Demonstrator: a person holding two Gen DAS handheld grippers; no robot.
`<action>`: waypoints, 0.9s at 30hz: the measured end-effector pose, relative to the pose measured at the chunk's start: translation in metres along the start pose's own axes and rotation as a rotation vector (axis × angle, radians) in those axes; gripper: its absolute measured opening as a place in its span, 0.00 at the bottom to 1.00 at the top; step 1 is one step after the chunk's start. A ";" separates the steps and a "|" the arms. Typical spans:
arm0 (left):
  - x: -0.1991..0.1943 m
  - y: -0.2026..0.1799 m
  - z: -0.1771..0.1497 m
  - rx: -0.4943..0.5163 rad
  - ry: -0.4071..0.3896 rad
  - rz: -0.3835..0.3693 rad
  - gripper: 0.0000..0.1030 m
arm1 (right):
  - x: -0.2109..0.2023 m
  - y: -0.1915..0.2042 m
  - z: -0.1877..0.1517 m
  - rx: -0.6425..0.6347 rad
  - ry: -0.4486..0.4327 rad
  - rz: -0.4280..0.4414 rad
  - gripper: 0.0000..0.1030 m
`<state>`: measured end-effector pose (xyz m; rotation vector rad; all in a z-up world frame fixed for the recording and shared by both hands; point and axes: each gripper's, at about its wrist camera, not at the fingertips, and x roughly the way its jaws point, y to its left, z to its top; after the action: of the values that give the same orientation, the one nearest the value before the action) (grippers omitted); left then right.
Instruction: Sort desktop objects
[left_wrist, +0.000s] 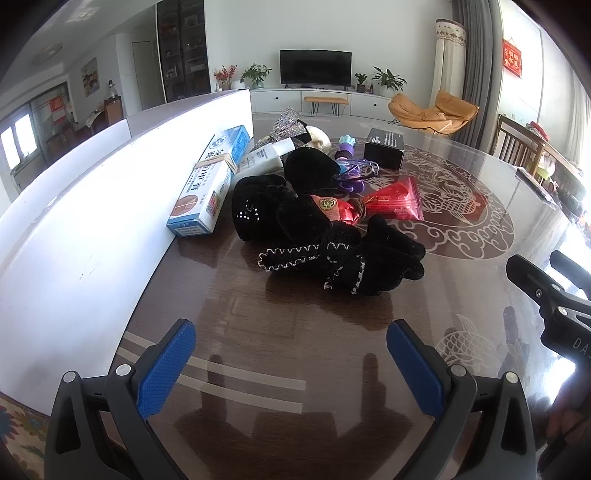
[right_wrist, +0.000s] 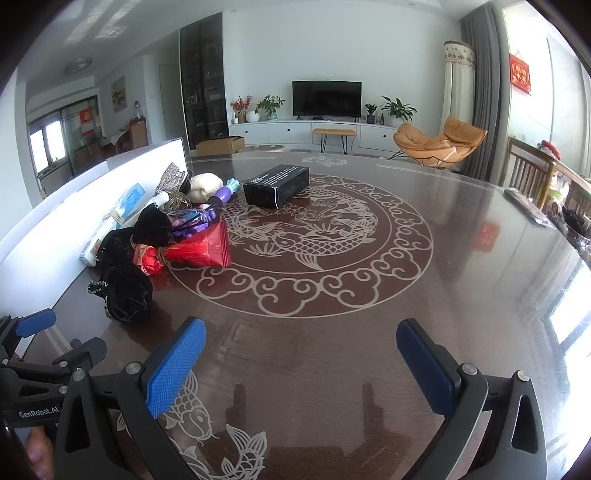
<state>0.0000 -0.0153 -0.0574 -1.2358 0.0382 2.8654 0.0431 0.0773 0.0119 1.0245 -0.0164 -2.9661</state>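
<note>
1. Step: judged as the start of sorting. Nothing is held and the pile looks untouched, so the next move is picking a first item.
2. Left gripper (left_wrist: 291, 363): jaws wide apart, empty, low over the surface (left_wrist: 258, 332). Right gripper (right_wrist: 301, 363): also spread wide, empty.
3. Landmark = black plush (left_wrist: 347, 254), the pile item nearest the left gripper, straight ahead of it w/ bare surface between.
4. Behind the plush: red packet (left_wrist: 397, 201), w/ a 2nd red wrapper (left_wrist: 338, 208) beside it. Further back: purple toy (left_wrist: 352, 168), then black box (left_wrist: 384, 149), apart from the pile.
5. Left of the plush: blue-white box (left_wrist: 208, 184), against the white panel (left_wrist: 74, 240). White tube (left_wrist: 267, 157) lies behind that.
6. From the right gripper, the plush (right_wrist: 125, 291) sits ahead-left, well off its centre line; black box (right_wrist: 277, 184) is far ahead.
7. Next move calls for: left gripper fwd to straddle the plush, then close. Soft and floppy, so prob. needs a deep bite. No sorting bin in view, so can't tell where it goes.
</note>
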 end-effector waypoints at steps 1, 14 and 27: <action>0.000 0.001 0.000 -0.003 0.000 0.001 1.00 | 0.000 0.000 0.000 -0.002 -0.002 -0.002 1.00; 0.008 0.020 0.000 -0.078 0.046 0.021 1.00 | 0.000 -0.001 0.000 0.007 -0.001 0.012 1.00; 0.017 0.019 -0.005 -0.071 0.084 0.044 1.00 | 0.006 -0.001 0.001 0.003 0.040 0.058 1.00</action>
<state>-0.0088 -0.0343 -0.0725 -1.3842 -0.0358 2.8740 0.0379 0.0787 0.0085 1.0645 -0.0492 -2.8935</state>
